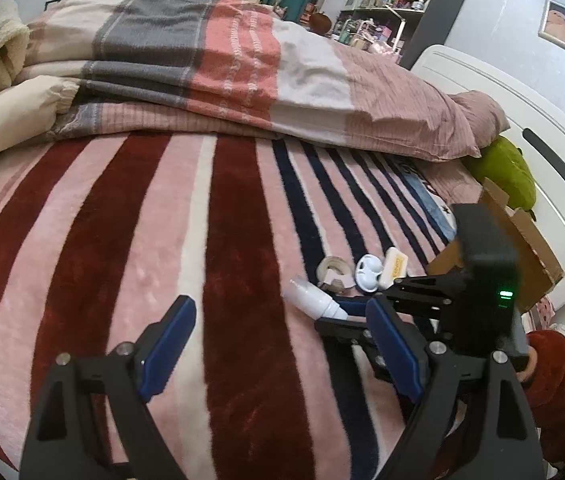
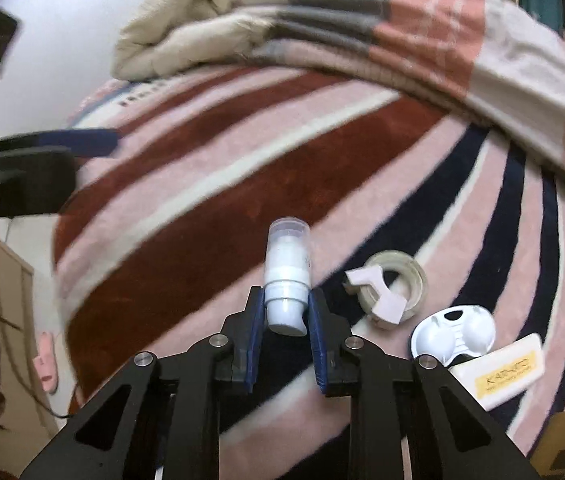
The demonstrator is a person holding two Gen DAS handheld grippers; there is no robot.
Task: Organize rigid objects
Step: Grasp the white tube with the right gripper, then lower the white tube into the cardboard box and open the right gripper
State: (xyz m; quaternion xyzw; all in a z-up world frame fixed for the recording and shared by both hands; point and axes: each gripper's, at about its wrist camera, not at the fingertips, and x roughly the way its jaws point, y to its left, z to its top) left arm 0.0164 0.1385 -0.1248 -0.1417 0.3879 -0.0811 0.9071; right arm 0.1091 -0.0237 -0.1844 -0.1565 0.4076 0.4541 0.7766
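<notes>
Right tongs (image 2: pixel 285 322) clamped on white pump bottle (image 2: pixel 288 276), left tongs (image 1: pixel 278 324) spread wide, holding nothing, tape roll (image 2: pixel 392 286) right of bottle on striped bed blanket (image 2: pixel 242 184)

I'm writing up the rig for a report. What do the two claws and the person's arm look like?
Both claws are alike: the left claw and right claw have matte black angular linkage arms with triangular cut-outs, silver round pivot pins, and blue pads lining the fingers. A black box on the right one carries a glowing green light. The person's sleeve is fuzzy dark red. No cables show.
</notes>
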